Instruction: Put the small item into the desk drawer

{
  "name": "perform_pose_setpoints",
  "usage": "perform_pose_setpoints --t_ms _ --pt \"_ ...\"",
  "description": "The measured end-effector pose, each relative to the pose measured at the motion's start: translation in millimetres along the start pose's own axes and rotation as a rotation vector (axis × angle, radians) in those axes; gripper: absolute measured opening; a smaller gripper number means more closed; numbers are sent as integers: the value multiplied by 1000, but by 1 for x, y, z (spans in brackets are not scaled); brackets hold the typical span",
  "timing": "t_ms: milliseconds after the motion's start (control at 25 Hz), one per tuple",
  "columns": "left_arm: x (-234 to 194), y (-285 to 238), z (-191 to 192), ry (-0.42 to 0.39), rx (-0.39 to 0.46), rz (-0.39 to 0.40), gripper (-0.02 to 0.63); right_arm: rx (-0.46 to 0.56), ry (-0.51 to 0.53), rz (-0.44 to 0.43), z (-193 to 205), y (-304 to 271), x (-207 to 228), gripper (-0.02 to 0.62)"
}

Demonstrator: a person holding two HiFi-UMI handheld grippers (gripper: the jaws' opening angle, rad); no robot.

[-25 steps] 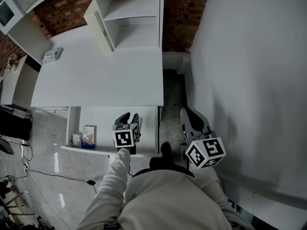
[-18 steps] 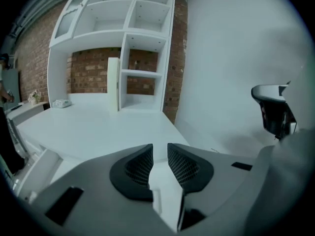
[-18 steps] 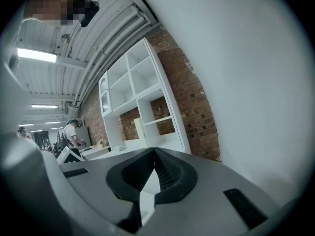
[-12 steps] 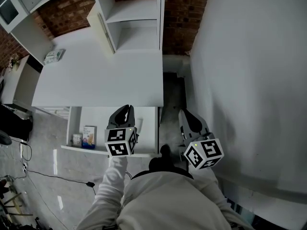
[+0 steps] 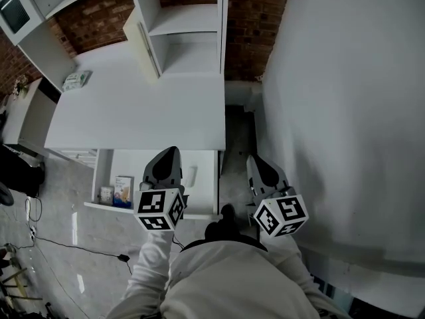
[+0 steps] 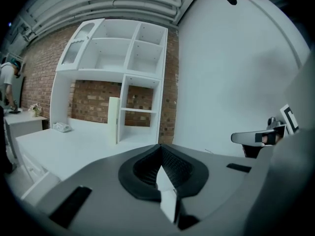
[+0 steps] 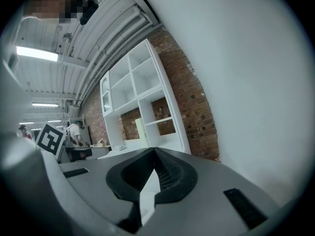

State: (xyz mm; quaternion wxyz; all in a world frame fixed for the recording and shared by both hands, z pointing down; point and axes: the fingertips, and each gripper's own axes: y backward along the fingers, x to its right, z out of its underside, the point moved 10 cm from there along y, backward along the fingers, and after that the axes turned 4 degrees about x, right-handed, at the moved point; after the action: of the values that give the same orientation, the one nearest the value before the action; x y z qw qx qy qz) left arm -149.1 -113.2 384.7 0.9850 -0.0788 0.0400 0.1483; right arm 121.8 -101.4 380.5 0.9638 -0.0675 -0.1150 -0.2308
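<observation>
The desk drawer (image 5: pixel 206 178) stands pulled out below the white desk's (image 5: pixel 133 111) front edge. A small white oblong item (image 5: pixel 192 175) lies on the drawer floor at the right, with nothing touching it. My left gripper (image 5: pixel 169 151) hovers over the drawer just left of that item, jaws shut and empty; the left gripper view shows its tips (image 6: pixel 159 147) meeting with nothing between them. My right gripper (image 5: pixel 254 159) hangs over the floor gap right of the desk, its jaws (image 7: pixel 155 151) also shut and empty.
A small printed box (image 5: pixel 123 190) and a little jar (image 5: pixel 106 193) stand in the drawer's left end. A packet (image 5: pixel 76 80) lies on the desk's far left. A white shelf unit (image 5: pixel 186 25) rises at the back. A white wall (image 5: pixel 345 111) closes the right side.
The left gripper's jaws went from open to shut and it drew back and left out of the drawer, uncovering the white item. The right gripper barely moved.
</observation>
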Motion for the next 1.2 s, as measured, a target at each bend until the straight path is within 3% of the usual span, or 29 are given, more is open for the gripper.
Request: perform_pose_setpoints --t_ms 240,1200 --pt "4 12 -4 -9 43 22 17 3 31 -8 -1 1 -3 28" --pt "3 30 -11 -41 58 62 17 -12 121 -12 1 7 -24 26"
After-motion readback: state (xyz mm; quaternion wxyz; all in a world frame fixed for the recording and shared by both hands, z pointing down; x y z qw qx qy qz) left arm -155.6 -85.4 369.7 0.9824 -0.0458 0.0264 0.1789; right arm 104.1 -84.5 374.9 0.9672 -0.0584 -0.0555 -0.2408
